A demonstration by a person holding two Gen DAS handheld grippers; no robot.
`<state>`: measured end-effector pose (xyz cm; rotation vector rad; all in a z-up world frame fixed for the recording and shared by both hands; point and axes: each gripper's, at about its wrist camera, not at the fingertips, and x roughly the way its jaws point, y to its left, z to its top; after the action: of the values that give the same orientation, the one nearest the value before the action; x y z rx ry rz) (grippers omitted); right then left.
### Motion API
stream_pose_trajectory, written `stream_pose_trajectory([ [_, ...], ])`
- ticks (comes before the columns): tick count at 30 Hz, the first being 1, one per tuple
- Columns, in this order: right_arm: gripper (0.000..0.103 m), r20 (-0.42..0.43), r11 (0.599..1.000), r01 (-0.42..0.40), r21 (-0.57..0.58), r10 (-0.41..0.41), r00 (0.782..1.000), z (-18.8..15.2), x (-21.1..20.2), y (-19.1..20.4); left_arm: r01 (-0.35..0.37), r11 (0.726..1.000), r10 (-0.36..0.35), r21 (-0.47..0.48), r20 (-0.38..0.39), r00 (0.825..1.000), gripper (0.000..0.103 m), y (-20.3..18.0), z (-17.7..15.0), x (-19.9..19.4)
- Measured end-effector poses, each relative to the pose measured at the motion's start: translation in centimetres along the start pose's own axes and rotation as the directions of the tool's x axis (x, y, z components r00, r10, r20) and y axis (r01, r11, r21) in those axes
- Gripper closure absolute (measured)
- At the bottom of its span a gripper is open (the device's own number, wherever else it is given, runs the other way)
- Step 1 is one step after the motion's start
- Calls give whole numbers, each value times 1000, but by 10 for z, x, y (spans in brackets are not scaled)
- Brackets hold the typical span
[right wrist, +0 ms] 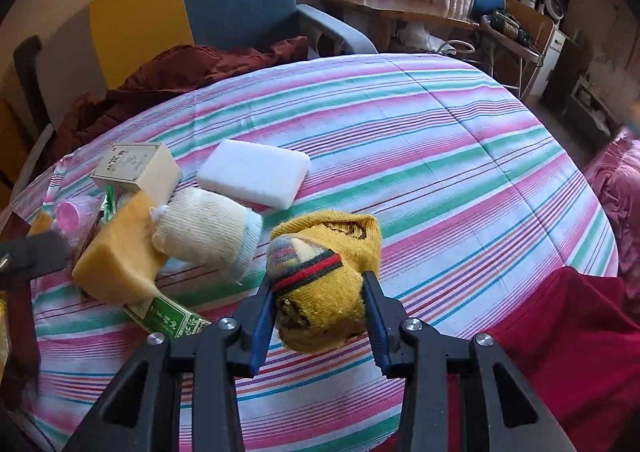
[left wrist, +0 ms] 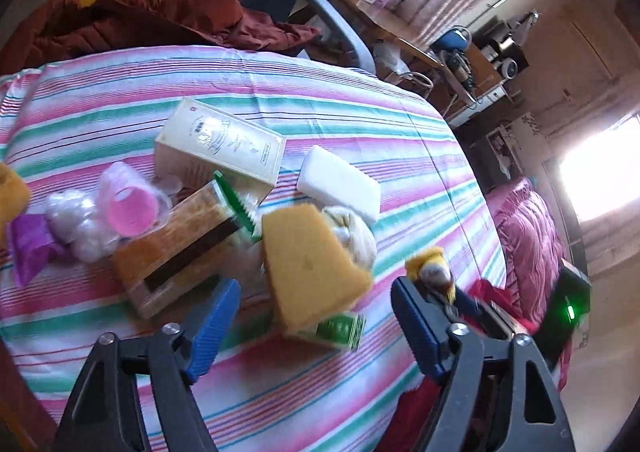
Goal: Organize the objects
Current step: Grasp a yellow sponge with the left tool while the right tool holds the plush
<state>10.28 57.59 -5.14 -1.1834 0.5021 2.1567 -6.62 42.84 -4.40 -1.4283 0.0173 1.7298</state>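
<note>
right gripper (right wrist: 318, 316) pinches the rolled yellow sock bundle (right wrist: 324, 276) on the striped bedspread (right wrist: 440, 156); soft, light, squashes, best gripped mid-roll. left gripper (left wrist: 316, 316) spread wide near the yellow sponge (left wrist: 308, 264).

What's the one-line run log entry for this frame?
left claw: open, above yellow sponge | right claw: shut on yellow sock bundle | surface: striped cloth
</note>
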Motion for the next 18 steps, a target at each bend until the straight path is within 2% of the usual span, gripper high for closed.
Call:
stream_pose_trajectory([
  [3, 62, -2, 1000, -12, 1, 12, 1000, 1, 1, 0, -7, 1000, 7, 8, -12, 1000, 20, -9, 7, 12],
  [5, 61, -2, 1000, -16, 4, 16, 1000, 0, 1, -1, -51, 998, 51, 31, -16, 999, 21, -14, 9, 25],
  [7, 61, 2, 1000, -22, 8, 22, 1000, 1, 0, -2, -105, 993, 108, 58, -34, 994, 33, -14, 9, 35],
  [8, 61, 5, 1000, -23, 10, 23, 1000, 1, -1, -2, -110, 992, 114, 66, -54, 992, 45, -13, 6, 40],
  [12, 61, 20, 999, -25, 21, 24, 1000, 2, -4, -5, -86, 989, 88, 120, -6, 996, 54, -12, -5, 31],
  [18, 61, 76, 999, -50, 14, 48, 996, 4, -16, -4, -52, 985, 43, 163, 58, 997, 55, -7, -28, 0],
])
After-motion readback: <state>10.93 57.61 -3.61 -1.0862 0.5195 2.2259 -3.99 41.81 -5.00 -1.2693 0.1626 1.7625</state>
